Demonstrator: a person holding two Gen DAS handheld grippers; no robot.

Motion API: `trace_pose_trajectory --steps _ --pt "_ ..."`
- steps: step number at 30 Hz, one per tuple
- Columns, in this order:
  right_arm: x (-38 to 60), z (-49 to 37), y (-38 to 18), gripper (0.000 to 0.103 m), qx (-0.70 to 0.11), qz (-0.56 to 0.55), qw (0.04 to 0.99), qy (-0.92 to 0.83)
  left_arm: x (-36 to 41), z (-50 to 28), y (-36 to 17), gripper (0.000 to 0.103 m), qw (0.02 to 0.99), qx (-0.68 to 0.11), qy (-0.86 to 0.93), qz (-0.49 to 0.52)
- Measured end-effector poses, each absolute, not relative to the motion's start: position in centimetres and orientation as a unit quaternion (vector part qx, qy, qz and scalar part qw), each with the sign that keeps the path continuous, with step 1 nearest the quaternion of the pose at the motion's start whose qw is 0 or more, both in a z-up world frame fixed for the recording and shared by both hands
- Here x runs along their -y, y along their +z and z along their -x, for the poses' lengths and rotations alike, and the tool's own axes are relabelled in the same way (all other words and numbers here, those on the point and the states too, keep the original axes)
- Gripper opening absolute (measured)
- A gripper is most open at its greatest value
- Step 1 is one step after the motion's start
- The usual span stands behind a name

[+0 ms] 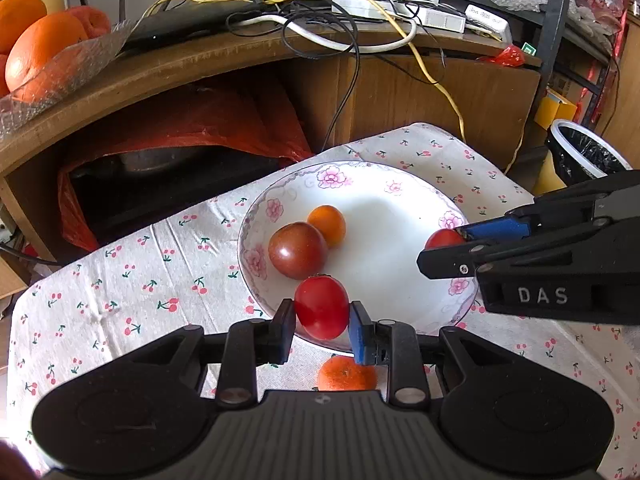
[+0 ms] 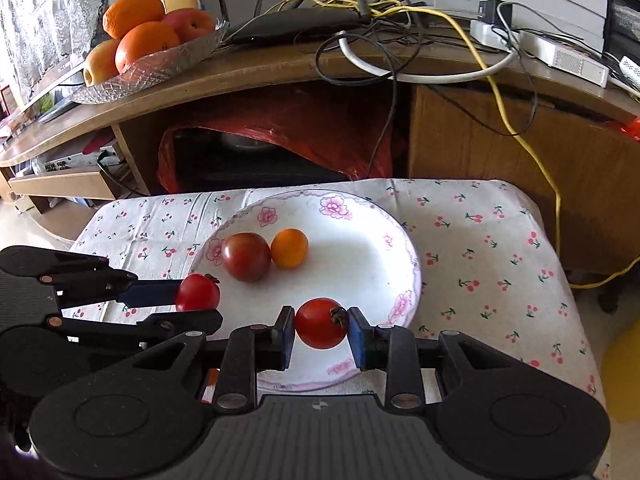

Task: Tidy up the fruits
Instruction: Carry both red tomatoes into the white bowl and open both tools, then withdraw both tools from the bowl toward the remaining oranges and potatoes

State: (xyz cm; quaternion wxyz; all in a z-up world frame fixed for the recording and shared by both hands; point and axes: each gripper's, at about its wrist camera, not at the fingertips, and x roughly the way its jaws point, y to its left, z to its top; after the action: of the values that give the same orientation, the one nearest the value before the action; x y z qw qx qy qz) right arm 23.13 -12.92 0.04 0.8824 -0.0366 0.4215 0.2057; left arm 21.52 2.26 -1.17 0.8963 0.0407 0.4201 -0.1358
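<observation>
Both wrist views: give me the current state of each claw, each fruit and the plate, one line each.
Left claw: shut on a red tomato, over the plate's near rim.
Right claw: shut on a second red tomato, over the plate.
Dark tomato: resting in the plate.
Small orange fruit: in the plate, touching the dark tomato.
Mandarin: on the tablecloth, outside the plate.
Plate: upright, partly filled.

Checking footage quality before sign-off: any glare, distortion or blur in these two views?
Left wrist view: fisheye bends the wooden shelf; glare whitens the plate; the held tomato is sharp. Right wrist view: same curvature, plate bright, its tomato sharp.
</observation>
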Motion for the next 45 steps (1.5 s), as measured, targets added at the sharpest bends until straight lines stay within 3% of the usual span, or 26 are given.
trace_pose_trajectory --steps 13,45 --pt "12.8 -23.5 -0.5 0.031 -0.425 0.036 0.881 0.206 -2.4 -21.6 -1.0 0.039 0.898 -0.418 -0.134 -0.037" --pt "11.1 -19.2 0.9 0.033 -0.431 0.046 0.859 0.272 -5.1 -16.0 1.0 0.045 0.9 -0.407 -0.144 -0.058"
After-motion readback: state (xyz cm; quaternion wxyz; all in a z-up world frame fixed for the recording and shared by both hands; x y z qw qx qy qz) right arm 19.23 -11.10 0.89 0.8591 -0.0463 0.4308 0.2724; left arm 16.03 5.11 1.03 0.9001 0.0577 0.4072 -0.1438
